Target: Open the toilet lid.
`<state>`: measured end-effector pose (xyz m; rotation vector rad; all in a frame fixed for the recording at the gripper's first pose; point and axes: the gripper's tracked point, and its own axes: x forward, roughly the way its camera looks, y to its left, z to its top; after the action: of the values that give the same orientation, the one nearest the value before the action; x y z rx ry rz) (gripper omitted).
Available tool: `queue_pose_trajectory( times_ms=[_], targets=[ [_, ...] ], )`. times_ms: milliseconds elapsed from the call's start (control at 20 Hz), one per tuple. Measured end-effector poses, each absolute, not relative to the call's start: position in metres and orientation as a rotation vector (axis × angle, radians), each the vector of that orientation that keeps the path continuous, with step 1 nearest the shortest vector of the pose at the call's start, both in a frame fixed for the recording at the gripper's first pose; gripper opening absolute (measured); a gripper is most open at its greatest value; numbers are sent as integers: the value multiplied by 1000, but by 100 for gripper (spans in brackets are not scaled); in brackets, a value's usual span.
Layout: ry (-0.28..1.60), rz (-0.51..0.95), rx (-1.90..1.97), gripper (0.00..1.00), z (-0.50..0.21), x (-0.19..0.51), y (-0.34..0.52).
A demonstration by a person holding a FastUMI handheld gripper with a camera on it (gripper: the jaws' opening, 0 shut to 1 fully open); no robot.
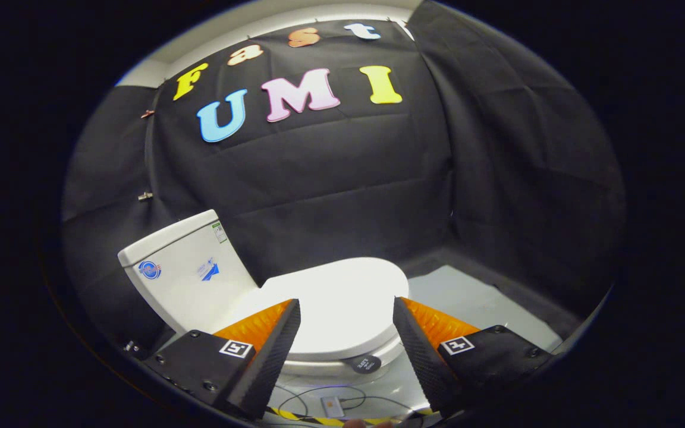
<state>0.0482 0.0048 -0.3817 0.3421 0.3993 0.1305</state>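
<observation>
While the lid lies flat and closed on the toilet, the tool hangs above it with its fingers spread wide and nothing between them but the lid's white top. The step in hand looks like the approach: neither finger appears to touch the lid, and the front lip sits low in the frame, between and just below the two fingertips. The next move, as I judge it, calls for bringing the tool down and forward to that front edge, getting one finger under the lip or pinching the rim, then swinging the lid up and back toward the tank. The hinge is at the tank side, so the lift would need to follow an arc rather than a straight pull.

The lid is a smooth, glossy white oval, brightly lit at lower centre of the frame, its surface unmarked. It overhangs the seat beneath by a thin line only, which leaves little to catch. A small dark round tag sits on the toilet's front just under the rim. The tank stands at lower left, tilted in the view, with a few stickers on its face. Below the toilet, at the bottom of the frame, thin cables and a small device lie on the floor, beside a strip of yellow-and-black tape.
</observation>
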Motion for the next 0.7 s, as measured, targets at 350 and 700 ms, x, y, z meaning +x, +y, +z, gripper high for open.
queue_pose_trajectory(
  times_ms=[350, 700],
  targets=[
    [613, 184, 682, 99, -446, 44, 2],
    [768, 172, 958, 98, -506, 46, 1]
  ],
)
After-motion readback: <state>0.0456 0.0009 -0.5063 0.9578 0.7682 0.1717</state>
